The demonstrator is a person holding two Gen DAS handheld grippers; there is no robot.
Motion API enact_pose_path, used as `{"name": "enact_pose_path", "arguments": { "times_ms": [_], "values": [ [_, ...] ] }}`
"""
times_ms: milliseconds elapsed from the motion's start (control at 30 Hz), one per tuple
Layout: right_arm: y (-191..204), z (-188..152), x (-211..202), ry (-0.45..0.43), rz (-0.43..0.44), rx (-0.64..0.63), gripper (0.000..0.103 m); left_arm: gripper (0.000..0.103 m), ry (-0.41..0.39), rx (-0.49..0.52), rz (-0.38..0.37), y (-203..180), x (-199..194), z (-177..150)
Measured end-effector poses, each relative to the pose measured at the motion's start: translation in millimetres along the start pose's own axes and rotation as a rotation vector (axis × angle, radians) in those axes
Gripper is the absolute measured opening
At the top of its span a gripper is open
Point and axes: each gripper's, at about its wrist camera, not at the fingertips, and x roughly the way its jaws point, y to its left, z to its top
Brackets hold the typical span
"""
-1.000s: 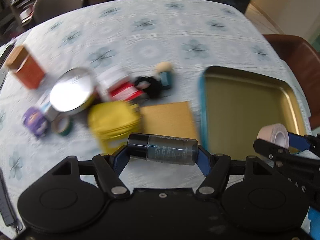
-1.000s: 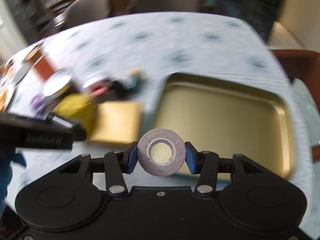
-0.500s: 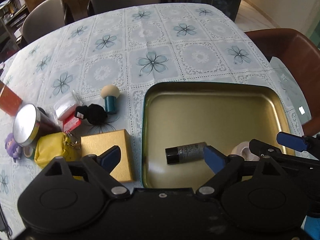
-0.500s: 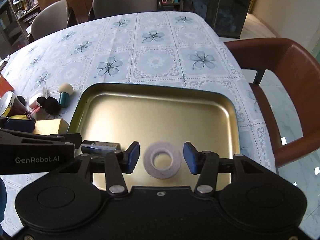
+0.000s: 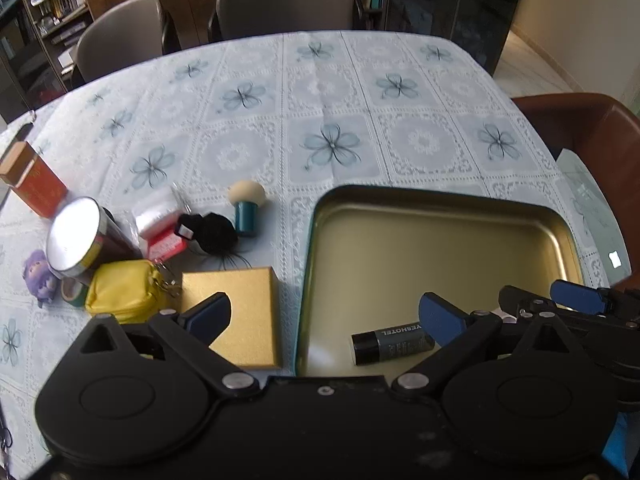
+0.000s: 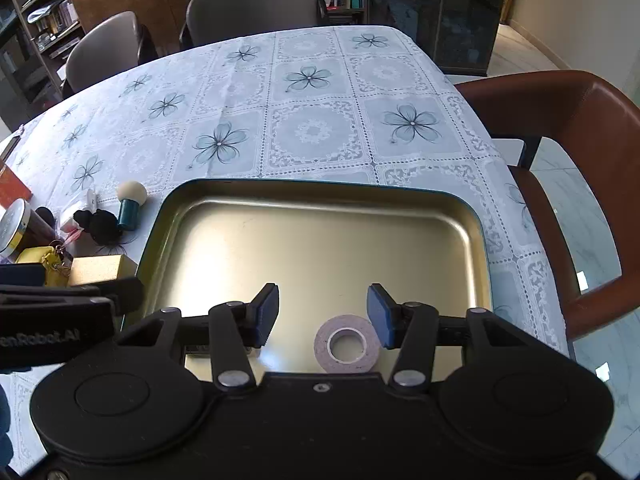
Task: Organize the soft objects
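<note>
We see both claws spread wide, left gripper (image 5: 324,316) and right gripper (image 6: 323,307), empty. In the glossy gold metal tray (image 6: 320,188) lie a pale tape roll (image 6: 346,346) and a dark cylindrical tube (image 5: 392,346) lettered "HOTEL".

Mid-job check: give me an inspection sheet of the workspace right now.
Surface: floral tablecloth.
Job's things: black tube and tape roll lie in the gold tray, near its front edge.
Clutter: gold box, yellow pouch, black pompom, tin, purple figure left of the tray.
Grippers: left tool open; right tool open, both empty.
Cables: nothing seen.
Surroundings: chairs, bookshelves.
</note>
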Motion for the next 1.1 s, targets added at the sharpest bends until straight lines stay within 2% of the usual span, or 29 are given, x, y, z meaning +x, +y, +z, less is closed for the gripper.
{"name": "enact_pose_path", "arguments": {
  "times_ms": [133, 300, 500, 733, 900, 1100],
  "values": [
    [4.4, -2.4, -1.0, -0.03, -0.035, 0.021, 0.05, 0.102, -0.015, 0.003, 0.005, 7.2, -7.6, -2.7],
    [16.2, -1.6, -1.6, -0.019, -0.003, 0.014, 0.05, 0.102, 0.007, -0.016, 0.0, 24.8, -9.6, -9.3],
    [48.5, -3.0, -5.5, -0.014, -0.003, -0.044, 0.05, 0.102, 0.015, -0.038, -0.023, 60.7, -14.9, -19.7],
    [96.9, -7.5, -6.2, 0.018, -0.009, -0.061, 0.05, 0.102, 0.033, -0.073, -0.026, 126.6, -17.6, -42.7],
    [136.2, -10.7, -4.9, 0.043, 0.014, -0.073, 0.05, 0.102, 0.092, -0.144, -0.017, 186.8, -7.6, -62.2],
    [186.0, -12.1, -2.1, 0.058, 0.059, -0.098, 0.05, 0.102, 0.137, -0.225, 0.031, 254.5, 2.3, -82.9]
  ]
}}
